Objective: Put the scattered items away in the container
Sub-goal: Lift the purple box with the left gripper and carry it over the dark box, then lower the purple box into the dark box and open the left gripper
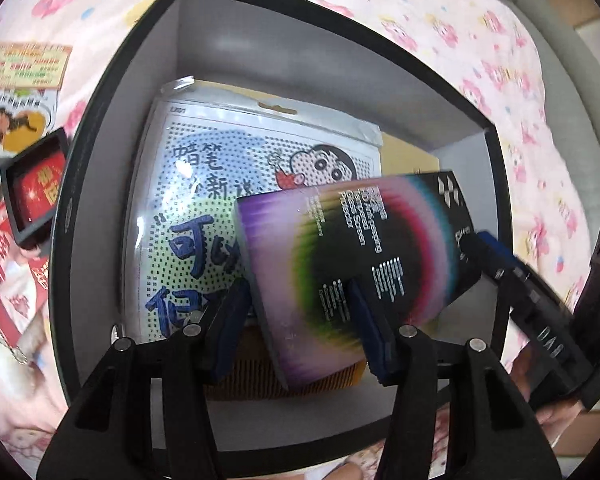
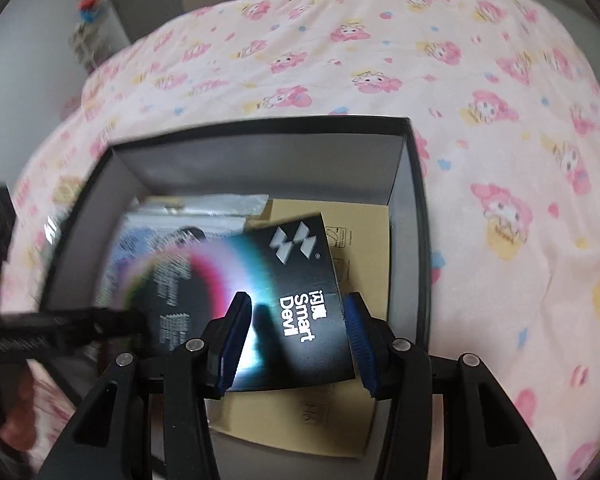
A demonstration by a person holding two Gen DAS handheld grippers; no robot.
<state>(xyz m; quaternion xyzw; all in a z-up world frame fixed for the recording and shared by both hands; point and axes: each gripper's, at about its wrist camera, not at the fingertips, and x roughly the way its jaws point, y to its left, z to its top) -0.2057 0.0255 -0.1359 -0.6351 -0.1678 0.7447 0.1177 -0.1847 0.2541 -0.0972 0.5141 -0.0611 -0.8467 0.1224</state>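
Note:
A black screen-protector box with a rainbow ring (image 1: 364, 248) (image 2: 300, 280) hangs tilted above the open black container (image 1: 80, 200) (image 2: 260, 130). My left gripper (image 1: 296, 296) is shut on its near end, one pad at the box's side and the other on its printed face. My right gripper (image 2: 296, 304) is shut on the end with the white logo, and its tip (image 1: 484, 244) shows at the box's far right. Inside the container lie a cartoon-print packet (image 1: 204, 184) and a flat brown carton (image 2: 364, 240). The left gripper (image 2: 60, 328) looks blurred in the right wrist view.
The container sits on a pink cartoon-print bedspread (image 2: 380, 60). Left of it lie a small black box with red contents (image 1: 32, 196), printed packets (image 1: 20, 68) and a red packet (image 1: 0, 264). An orange ribbed item (image 1: 240, 380) lies at the container's near wall. A hand (image 2: 16, 412) shows lower left.

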